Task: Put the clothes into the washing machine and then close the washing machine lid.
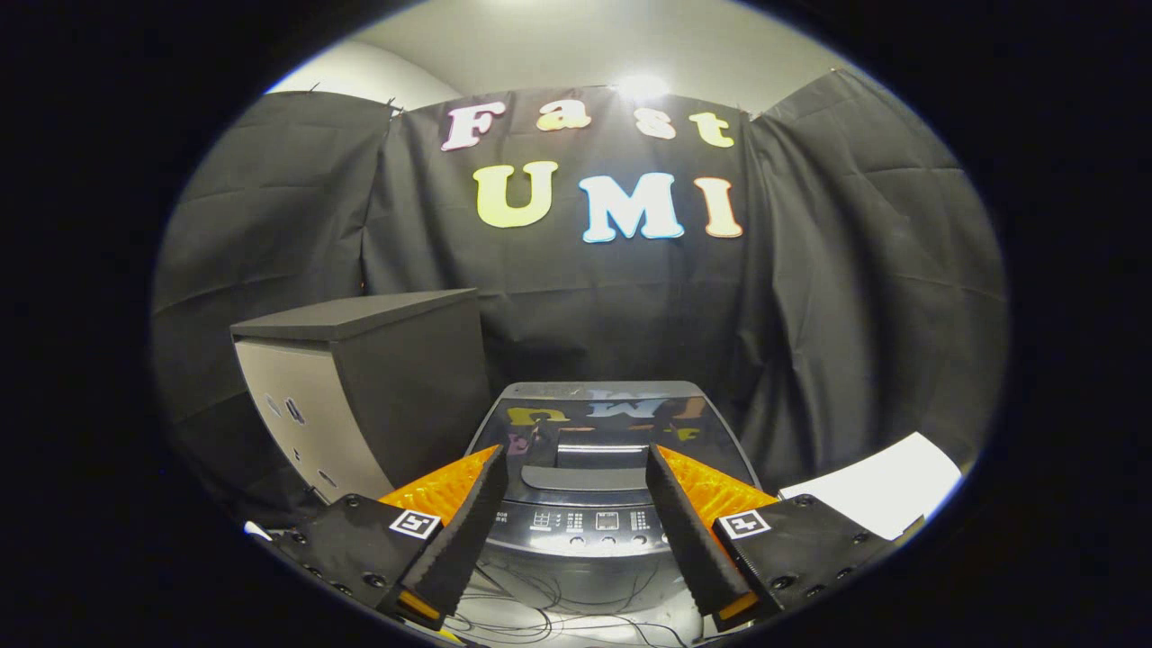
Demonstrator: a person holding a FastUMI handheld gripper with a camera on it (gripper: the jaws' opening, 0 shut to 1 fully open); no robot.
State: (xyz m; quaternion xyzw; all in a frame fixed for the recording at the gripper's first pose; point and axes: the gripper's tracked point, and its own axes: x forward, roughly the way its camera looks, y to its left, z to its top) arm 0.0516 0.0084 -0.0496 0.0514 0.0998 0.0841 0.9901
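Gripper jaws are spread wide, nothing between the fingers, no contact with anything. The fingers frame the washing machine, which sits dead ahead at 12 o'clock, just beyond and below the tips.

Washing machine lid is down flat, glossy dark top reflecting the booth wall. There is a recessed handle slot near the lid's front edge, between the fingertips. The control panel with its row of buttons runs across the machine front, in the gap between the fingers.

A dark cabinet with a pale front face stands at 10 o'clock, just beside the machine's left side. A white sheet lies at 3 o'clock, right of the machine and beyond the right finger. Loose cables lie on the floor at 6 o'clock, under the machine front.

Clothes: can't tell where they are.
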